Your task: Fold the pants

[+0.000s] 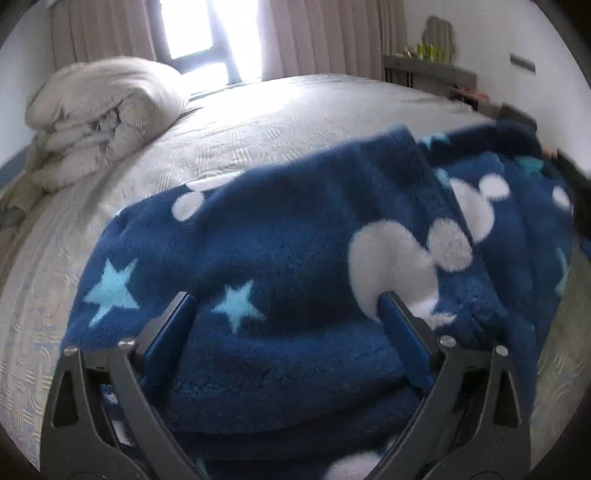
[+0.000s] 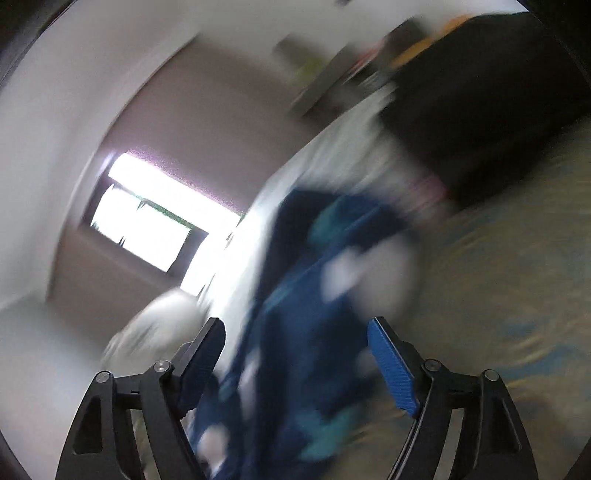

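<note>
Dark blue fleece pants [image 1: 295, 240] with white mouse-head shapes and light blue stars lie in a folded heap on the pale bedspread [image 1: 229, 122]. My left gripper [image 1: 286, 306] is open, its blue pads [image 1: 170, 332] set wide on either side of a thick fold of the pants, pressed into the fleece. The right wrist view is badly blurred and tilted. It shows the pants [image 2: 295, 332] running between the fingers of my right gripper [image 2: 295, 328], which is open with its blue pads [image 2: 391, 362] apart.
A rolled grey duvet [image 1: 107, 118] lies at the bed's far left. A window with curtains [image 1: 210, 33] is behind the bed. A shelf with green items [image 1: 428, 62] stands at the right wall. A dark blurred mass [image 2: 480, 103] fills the right wrist view's upper right.
</note>
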The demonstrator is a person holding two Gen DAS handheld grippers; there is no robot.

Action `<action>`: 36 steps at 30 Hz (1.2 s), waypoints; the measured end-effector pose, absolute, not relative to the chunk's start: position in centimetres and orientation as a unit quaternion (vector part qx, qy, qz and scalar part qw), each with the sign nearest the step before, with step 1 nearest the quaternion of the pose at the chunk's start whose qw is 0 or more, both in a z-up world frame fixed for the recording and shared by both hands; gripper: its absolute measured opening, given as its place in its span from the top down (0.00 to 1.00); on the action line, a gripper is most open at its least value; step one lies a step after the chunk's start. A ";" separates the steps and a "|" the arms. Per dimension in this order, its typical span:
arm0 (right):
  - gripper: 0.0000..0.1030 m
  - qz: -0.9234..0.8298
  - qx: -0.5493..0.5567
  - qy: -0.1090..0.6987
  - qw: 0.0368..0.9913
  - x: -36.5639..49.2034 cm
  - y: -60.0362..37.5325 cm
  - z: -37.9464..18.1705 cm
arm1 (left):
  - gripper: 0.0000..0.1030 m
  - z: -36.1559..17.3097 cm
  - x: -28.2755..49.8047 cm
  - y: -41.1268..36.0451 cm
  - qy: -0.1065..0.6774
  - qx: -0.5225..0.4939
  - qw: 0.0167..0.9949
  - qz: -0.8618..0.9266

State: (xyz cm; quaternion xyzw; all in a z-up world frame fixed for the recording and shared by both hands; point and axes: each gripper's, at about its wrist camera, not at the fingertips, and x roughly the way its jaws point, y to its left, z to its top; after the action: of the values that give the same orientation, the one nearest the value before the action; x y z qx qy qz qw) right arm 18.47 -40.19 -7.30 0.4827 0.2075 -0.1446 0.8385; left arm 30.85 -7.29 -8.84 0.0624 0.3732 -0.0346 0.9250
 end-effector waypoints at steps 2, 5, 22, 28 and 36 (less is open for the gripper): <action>0.20 -0.157 0.509 0.202 0.822 18.1 -41.7 -8.2 | 0.02 -9.0 31.0 -6.9 0.377 0.047 0.924 -0.041; 0.20 -0.156 0.519 0.204 0.815 18.4 -42.6 -8.4 | 0.01 -9.2 31.4 -6.6 0.383 0.041 0.922 -0.044; 0.21 -0.070 0.562 0.333 0.754 28.2 -47.2 -10.4 | 0.00 -9.9 30.9 -7.8 0.384 0.051 0.921 -0.034; 0.77 -0.093 0.568 0.364 0.732 28.4 -47.8 -11.9 | 0.00 -9.7 31.1 -7.4 0.386 0.047 0.921 -0.037; 0.83 -0.088 0.488 0.330 0.803 28.1 -44.3 -5.5 | 0.00 -9.6 31.1 -6.9 0.385 0.041 0.921 -0.042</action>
State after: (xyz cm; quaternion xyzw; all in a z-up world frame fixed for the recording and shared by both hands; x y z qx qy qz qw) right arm 28.10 -44.25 -5.50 0.4882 0.3300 -0.0879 0.8031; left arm 31.09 -6.93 -9.62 0.0407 0.3852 -0.0419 0.9210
